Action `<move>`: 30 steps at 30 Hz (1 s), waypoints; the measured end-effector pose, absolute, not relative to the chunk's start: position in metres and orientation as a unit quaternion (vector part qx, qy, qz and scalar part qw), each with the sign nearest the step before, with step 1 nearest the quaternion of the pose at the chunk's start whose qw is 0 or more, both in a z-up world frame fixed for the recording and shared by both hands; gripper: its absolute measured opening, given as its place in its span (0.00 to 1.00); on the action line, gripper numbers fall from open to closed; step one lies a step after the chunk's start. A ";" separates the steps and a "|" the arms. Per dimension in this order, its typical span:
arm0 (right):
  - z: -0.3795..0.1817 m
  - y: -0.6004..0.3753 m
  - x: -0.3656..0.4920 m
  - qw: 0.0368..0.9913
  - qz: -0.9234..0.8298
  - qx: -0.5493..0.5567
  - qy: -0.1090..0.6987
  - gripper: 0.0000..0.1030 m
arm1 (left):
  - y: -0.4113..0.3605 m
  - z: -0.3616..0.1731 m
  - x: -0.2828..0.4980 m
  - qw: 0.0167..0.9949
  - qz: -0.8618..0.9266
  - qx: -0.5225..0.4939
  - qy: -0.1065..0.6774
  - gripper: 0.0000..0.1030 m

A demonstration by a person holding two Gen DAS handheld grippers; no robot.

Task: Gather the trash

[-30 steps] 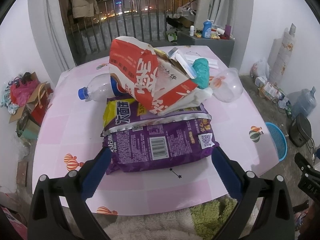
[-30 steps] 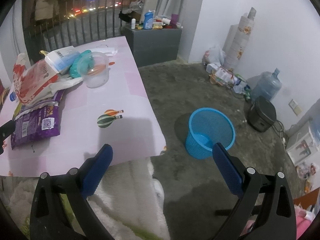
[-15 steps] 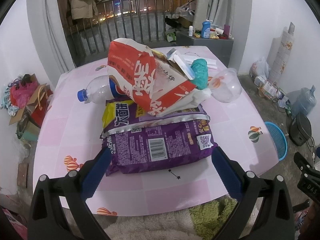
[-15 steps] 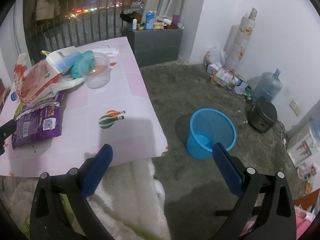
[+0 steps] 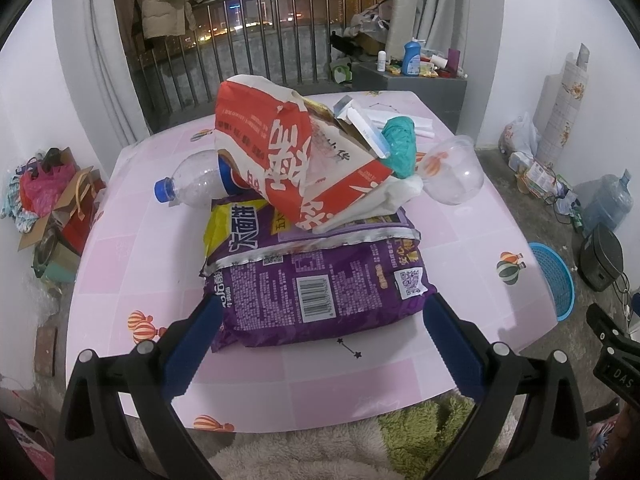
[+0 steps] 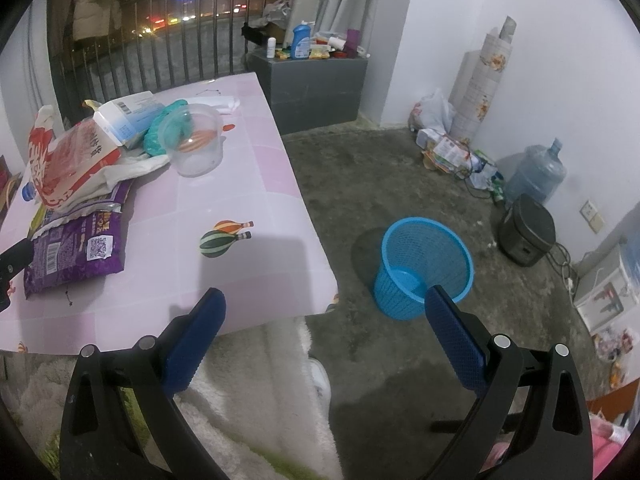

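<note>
Pink table (image 5: 460, 236), trash heaped: purple bag (image 5: 320, 296) under red bag (image 5: 288, 152)

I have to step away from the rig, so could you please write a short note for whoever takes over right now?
Left gripper: open, empty, fingers either side of the purple snack bag.
Right gripper: open, empty, off the table's corner.
Trash is piled on the pink table: purple bag at the bottom, red and white bag, plastic bottle, clear cup.
Blue basket on the floor looks empty.
Done: nothing visibly collected. Left: everything.
</note>
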State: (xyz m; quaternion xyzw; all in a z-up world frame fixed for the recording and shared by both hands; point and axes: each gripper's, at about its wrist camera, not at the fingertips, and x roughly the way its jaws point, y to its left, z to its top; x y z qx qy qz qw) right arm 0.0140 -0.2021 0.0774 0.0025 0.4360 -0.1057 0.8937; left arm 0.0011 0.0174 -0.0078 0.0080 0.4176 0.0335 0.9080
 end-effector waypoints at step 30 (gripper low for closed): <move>0.135 -0.138 0.039 0.946 0.005 -0.016 0.325 0.92 | 0.103 0.019 -0.003 0.946 -0.034 -0.085 0.311 0.95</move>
